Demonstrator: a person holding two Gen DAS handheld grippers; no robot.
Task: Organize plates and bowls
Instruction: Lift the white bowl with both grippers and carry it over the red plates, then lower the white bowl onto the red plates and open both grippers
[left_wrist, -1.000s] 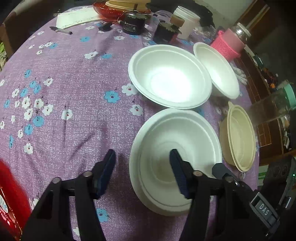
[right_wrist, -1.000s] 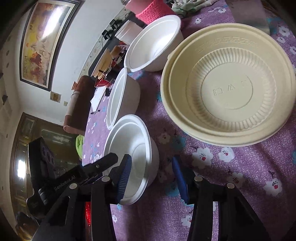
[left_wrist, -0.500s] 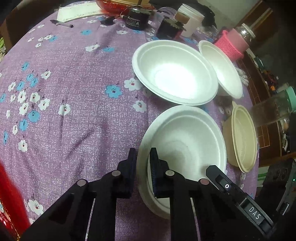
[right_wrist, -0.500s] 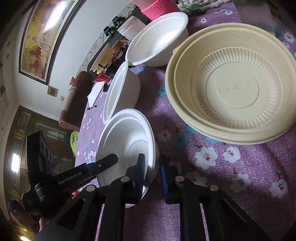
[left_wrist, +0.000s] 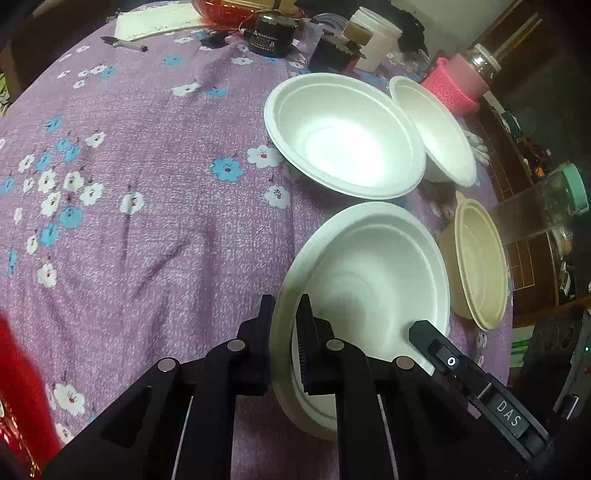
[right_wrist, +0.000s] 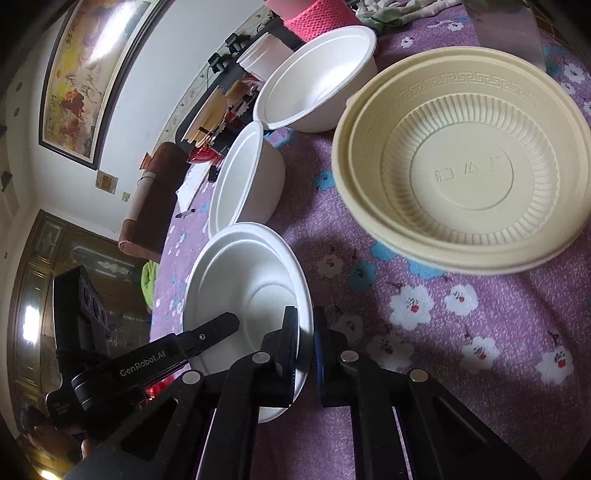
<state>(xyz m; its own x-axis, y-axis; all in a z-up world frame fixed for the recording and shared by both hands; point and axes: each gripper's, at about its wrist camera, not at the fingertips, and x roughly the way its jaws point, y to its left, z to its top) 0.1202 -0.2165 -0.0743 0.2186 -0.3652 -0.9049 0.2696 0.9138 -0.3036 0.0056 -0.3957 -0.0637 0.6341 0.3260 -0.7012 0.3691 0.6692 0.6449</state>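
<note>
A white foam bowl (left_wrist: 373, 273), which looks like two nested ones, sits near me on the purple flowered cloth. My left gripper (left_wrist: 286, 308) is closing onto its left rim, and its pads press the rim from both sides. My right gripper (right_wrist: 304, 319) is closing the same way on the opposite rim of this bowl (right_wrist: 251, 280). Beyond it stand a wide white bowl (left_wrist: 343, 136), a smaller white bowl (left_wrist: 436, 133) and a cream ribbed plastic bowl (right_wrist: 461, 166).
At the table's far edge stand a jar in a pink knitted sleeve (left_wrist: 458, 88), a white tub (left_wrist: 373, 40), black jars (left_wrist: 269, 35) and a pen (left_wrist: 125, 43). A clear glass container (left_wrist: 535, 214) stands at the right, a red object (left_wrist: 14, 387) at the near left.
Both grippers went from open astride the near bowl's rim to clamped on it, the left on one side and the right on the other. The bowl has barely shifted.
</note>
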